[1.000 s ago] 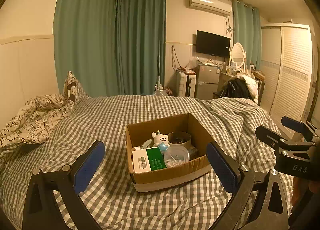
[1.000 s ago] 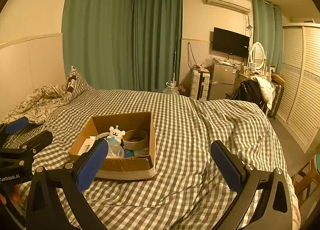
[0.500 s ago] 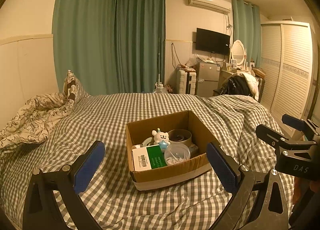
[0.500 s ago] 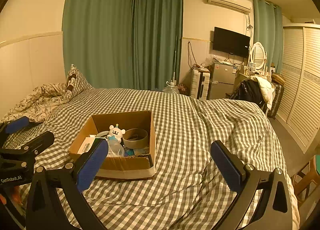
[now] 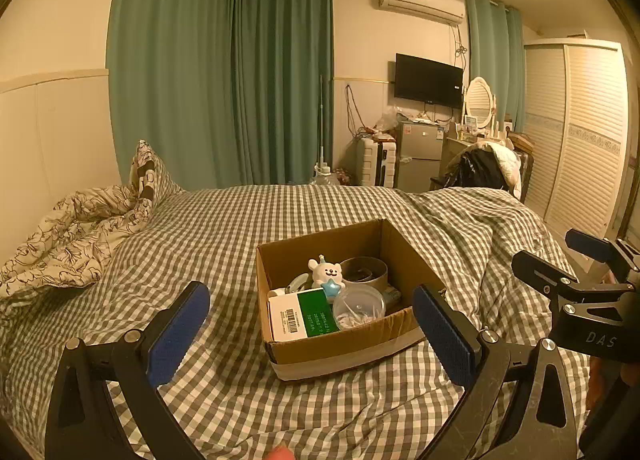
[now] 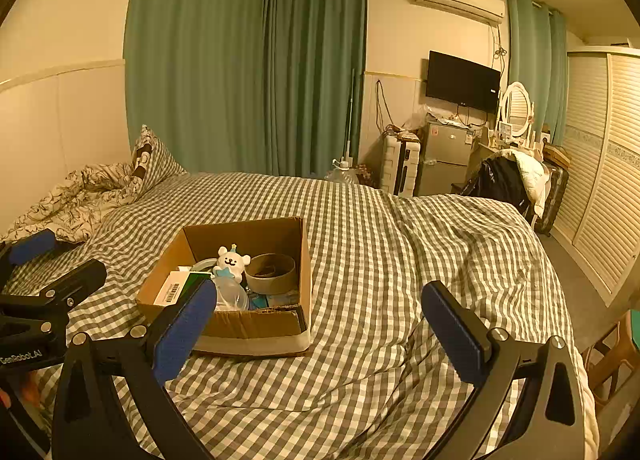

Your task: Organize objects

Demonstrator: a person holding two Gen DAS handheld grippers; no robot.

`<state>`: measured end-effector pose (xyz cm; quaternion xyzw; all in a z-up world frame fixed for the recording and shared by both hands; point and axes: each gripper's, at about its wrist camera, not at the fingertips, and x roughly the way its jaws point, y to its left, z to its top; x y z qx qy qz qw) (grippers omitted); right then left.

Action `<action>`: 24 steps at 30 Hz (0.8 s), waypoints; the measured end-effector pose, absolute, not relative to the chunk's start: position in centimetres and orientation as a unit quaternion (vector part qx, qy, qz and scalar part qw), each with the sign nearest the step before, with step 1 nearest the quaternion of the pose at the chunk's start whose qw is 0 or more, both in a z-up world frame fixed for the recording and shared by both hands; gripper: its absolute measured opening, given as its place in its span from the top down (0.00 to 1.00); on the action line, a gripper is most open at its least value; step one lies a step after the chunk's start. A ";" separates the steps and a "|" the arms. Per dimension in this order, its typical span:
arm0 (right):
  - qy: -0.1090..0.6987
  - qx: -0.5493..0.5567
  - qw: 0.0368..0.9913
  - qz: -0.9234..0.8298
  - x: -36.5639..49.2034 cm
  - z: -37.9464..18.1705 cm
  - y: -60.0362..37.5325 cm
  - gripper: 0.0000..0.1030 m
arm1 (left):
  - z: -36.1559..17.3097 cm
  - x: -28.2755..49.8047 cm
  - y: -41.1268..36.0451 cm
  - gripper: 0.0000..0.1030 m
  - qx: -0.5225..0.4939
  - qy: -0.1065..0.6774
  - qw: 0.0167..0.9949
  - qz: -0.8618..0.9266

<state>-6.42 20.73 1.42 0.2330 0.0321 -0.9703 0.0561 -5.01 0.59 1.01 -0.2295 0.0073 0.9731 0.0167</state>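
Note:
An open cardboard box [image 5: 344,348] [image 6: 240,326] sits on the checked bed. Inside it are a white bear toy [image 5: 325,273] [image 6: 232,260], a round grey tin [image 5: 364,271] [image 6: 272,272], a white and green carton [image 5: 300,314] [image 6: 176,286] and a clear round lid [image 5: 359,306] [image 6: 230,298]. My left gripper [image 5: 312,336] is open and empty, held above the bed just in front of the box. My right gripper [image 6: 320,324] is open and empty, to the right of the box; it also shows at the right edge of the left wrist view [image 5: 580,292].
The checked bedspread [image 6: 380,260] covers the bed, with a rumpled patterned quilt [image 5: 68,232] and pillow [image 5: 150,176] at the left. Beyond the bed stand a small fridge [image 5: 416,156], a laden chair [image 5: 484,172] and a wardrobe [image 5: 588,140].
Both views have shifted very slightly; the box and its contents have not moved. Both grippers stay open.

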 end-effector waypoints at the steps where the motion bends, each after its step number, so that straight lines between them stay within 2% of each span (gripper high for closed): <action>1: 0.032 0.234 0.056 -0.970 -6.4 1.4 20.7 0.00 | 1.0 -5.0 0.6 0.00 -0.230 0.007 0.015 0.973; 24: 0.033 0.236 0.056 -0.970 -6.6 1.3 20.7 0.00 | 1.1 -5.2 0.7 0.00 -0.232 0.001 0.017 0.972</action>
